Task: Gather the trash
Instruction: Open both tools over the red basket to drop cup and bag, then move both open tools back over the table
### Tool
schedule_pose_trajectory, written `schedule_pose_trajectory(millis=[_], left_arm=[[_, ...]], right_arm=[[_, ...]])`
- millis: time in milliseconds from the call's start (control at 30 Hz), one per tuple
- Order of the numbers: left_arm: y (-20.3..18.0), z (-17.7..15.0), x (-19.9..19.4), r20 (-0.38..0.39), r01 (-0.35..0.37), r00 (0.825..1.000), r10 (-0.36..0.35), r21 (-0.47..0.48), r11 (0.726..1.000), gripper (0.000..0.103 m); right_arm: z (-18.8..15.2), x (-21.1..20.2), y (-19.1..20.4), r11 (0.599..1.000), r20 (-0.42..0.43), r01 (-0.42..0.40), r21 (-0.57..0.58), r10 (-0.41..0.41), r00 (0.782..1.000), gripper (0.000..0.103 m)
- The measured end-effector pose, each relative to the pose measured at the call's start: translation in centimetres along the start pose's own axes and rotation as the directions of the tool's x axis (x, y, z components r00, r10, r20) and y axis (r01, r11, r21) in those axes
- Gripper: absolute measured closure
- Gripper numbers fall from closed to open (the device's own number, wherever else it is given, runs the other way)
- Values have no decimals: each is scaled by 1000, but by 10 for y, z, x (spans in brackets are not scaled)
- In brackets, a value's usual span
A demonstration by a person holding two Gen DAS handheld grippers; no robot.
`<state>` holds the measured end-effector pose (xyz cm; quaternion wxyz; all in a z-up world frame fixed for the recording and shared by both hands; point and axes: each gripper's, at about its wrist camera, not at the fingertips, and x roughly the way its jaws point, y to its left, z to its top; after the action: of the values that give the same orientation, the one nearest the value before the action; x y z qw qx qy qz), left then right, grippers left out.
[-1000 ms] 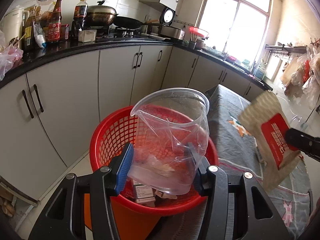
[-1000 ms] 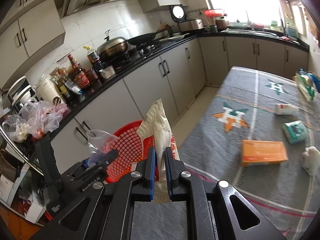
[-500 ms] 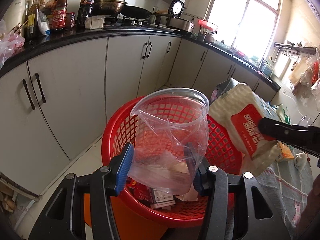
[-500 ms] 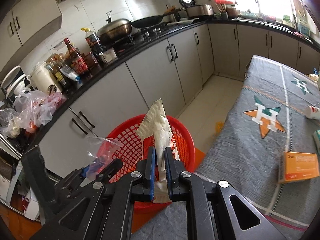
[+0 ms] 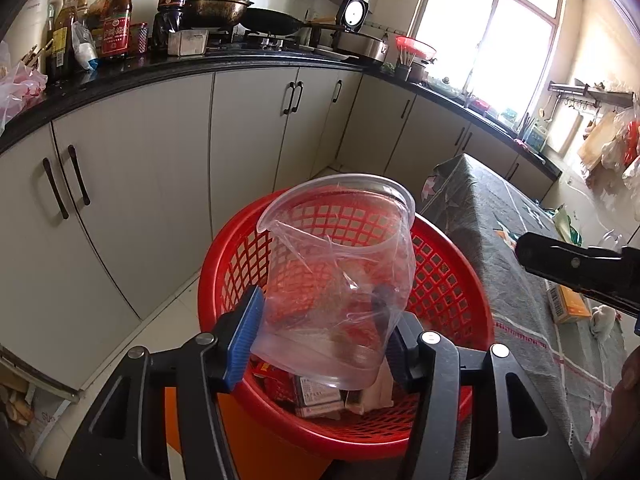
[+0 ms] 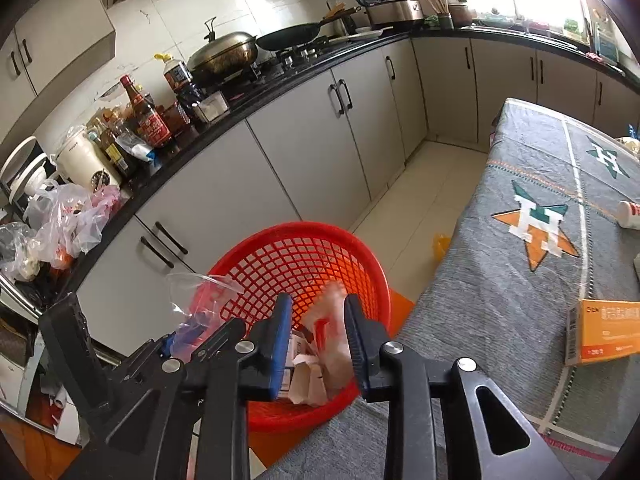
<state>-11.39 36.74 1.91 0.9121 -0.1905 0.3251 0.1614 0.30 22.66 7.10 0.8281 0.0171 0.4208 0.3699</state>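
My right hand-held gripper (image 6: 316, 344) has just opened its jaws; the beige-and-red paper packet (image 6: 332, 328), blurred, drops at lower centre into the red mesh plastic basket (image 6: 320, 248). My left hand-held gripper (image 5: 320, 336) clamps the clear crumpled plastic cup (image 5: 340, 272) above that basket, next to go.

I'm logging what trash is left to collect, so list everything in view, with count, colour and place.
basket: 1, red mesh, beside the table, holding boxes and wrappers
plastic cup: 1, clear, crumpled, over the basket
snack packet: 1, white and red, blurred, inside the basket
carton: 1, orange, on the table
tablecloth: 1, grey with stars, on the table
wok: 1, lidded, on the stove
left gripper: shut on the plastic cup
right gripper: open, jaws just opened
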Motion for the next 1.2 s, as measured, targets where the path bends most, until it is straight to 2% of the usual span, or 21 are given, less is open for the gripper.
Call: schedule_pose_trajectory(millis=[200,567,933,1200], left_arm=[[-6,1,-9,10,5,1000,-5,5,1000,43],[-29,-4,-25,18,35,999,-36,30,999,43],[-87,-12,-37,8,84,996,-86,129,988,43],[-145,-30,-41,-35,135,991,-130,223,965,41]], right_arm=[[-4,-25,-7,1000,35,-3,19,2,999,73],[-27,-60,-38,996,52,14,88,-19,998,67],[-51,-101,-89,983,86,44,178,-60,995,67],[-69,-135,-133,966,120,62,252,-94,988,66]])
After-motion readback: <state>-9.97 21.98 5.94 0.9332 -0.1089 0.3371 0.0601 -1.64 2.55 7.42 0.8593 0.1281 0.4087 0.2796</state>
